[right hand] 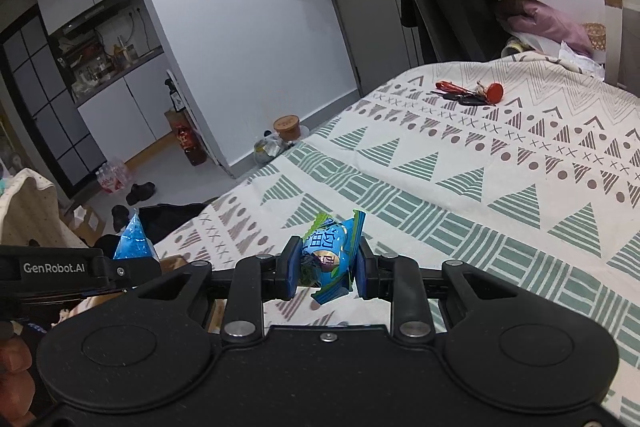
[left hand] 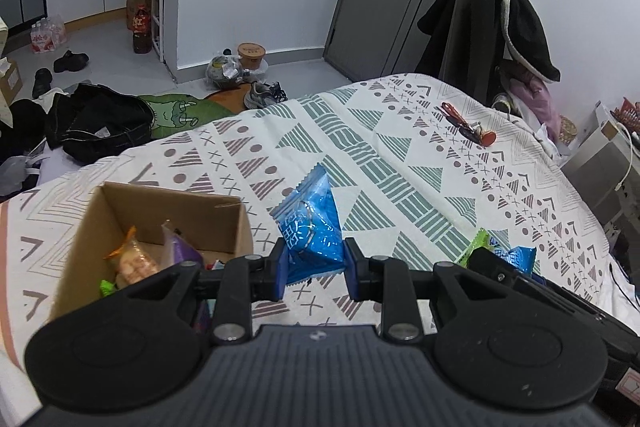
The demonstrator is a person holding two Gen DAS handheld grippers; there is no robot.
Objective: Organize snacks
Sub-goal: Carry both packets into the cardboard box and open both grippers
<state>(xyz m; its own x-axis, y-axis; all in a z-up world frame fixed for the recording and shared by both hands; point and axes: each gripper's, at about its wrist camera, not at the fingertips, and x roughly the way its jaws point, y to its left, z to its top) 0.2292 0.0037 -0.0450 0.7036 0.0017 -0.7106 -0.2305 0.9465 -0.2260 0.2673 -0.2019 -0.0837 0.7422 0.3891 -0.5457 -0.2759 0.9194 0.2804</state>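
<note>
Left wrist: left gripper [left hand: 313,269] pinching blue packet [left hand: 310,227] above bedspread [left hand: 400,163], box [left hand: 168,211] at nine o'clock, likely bound there; right gripper [right hand: 327,273] clamped on blue-green packet [right hand: 330,251], keys [right hand: 472,94] at one o'clock.

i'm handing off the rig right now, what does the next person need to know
Left gripper: shut on a blue snack packet, held just right of the cardboard box.
Right gripper: shut on a blue-green snack packet, above the bedspread.
Done: several snacks already in the box, including an orange packet.
Left: drop both held packets into the box.
</note>
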